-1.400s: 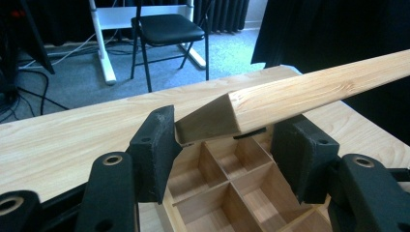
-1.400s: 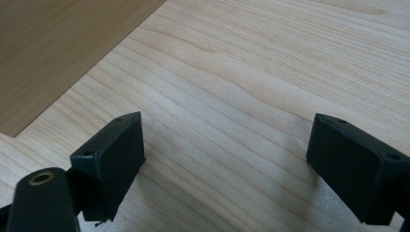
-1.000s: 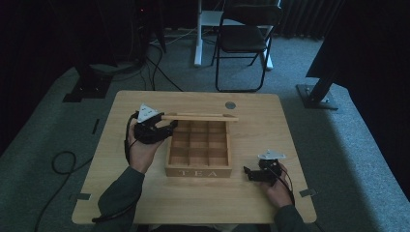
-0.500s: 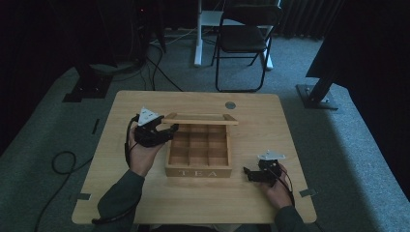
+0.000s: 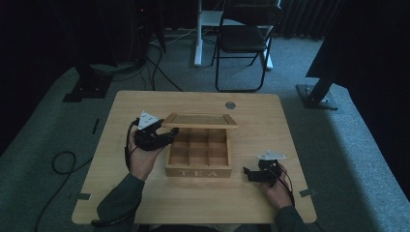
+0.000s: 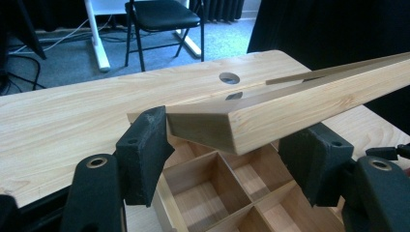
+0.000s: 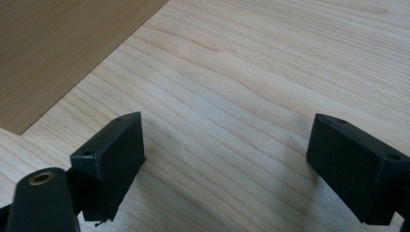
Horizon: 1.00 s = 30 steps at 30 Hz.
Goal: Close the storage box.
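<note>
A wooden tea box (image 5: 198, 171) with "TEA" on its front wall stands mid-table, its compartments (image 6: 212, 183) empty. Its framed lid (image 5: 200, 120) hangs half raised over the back of the box. My left gripper (image 5: 167, 135) is at the lid's left front corner, open. In the left gripper view that lid corner (image 6: 217, 125) lies between the wide jaws and touches the left jaw. My right gripper (image 5: 249, 174) rests on the table to the right of the box front, open with nothing between its fingers (image 7: 113, 154). The box wall (image 7: 58, 43) shows at the upper left there.
The table (image 5: 270, 125) has a round cable hole (image 5: 230, 105) behind the box. A black folding chair (image 5: 244, 38) and a white desk leg stand on the carpet beyond the far edge. Cables lie on the floor at left.
The lid's free edge has swung toward the front and shows more of its face. My left gripper has shifted slightly right and nearer with it. The right gripper has stayed put.
</note>
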Each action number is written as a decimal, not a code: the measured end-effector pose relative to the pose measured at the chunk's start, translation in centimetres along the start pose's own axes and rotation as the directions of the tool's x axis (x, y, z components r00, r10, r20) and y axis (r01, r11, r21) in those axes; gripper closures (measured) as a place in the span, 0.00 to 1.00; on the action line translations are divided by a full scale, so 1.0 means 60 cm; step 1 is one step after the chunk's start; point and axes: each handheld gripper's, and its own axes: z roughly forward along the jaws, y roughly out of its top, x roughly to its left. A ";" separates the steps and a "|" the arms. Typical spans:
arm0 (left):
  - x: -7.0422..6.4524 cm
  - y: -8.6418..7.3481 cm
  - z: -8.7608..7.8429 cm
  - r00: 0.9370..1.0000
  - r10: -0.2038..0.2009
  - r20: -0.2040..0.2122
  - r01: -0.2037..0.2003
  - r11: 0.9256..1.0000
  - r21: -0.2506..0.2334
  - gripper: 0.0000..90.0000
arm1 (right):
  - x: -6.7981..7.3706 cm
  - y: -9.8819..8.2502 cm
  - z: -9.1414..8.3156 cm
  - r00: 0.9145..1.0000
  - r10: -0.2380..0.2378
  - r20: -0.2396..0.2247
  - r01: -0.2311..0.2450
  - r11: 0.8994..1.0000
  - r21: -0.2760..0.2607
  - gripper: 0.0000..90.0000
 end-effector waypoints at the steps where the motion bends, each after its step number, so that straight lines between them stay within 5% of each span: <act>1: 0.000 -0.001 0.000 1.000 0.001 0.000 -0.001 1.000 0.000 0.39 | 0.000 0.000 0.000 1.000 0.000 0.000 0.000 1.000 0.000 0.14; 30: -0.005 -0.039 -0.005 0.999 -0.030 0.023 0.029 0.999 0.037 0.37 | 0.000 0.000 0.000 1.000 0.000 0.000 0.000 1.000 0.000 0.14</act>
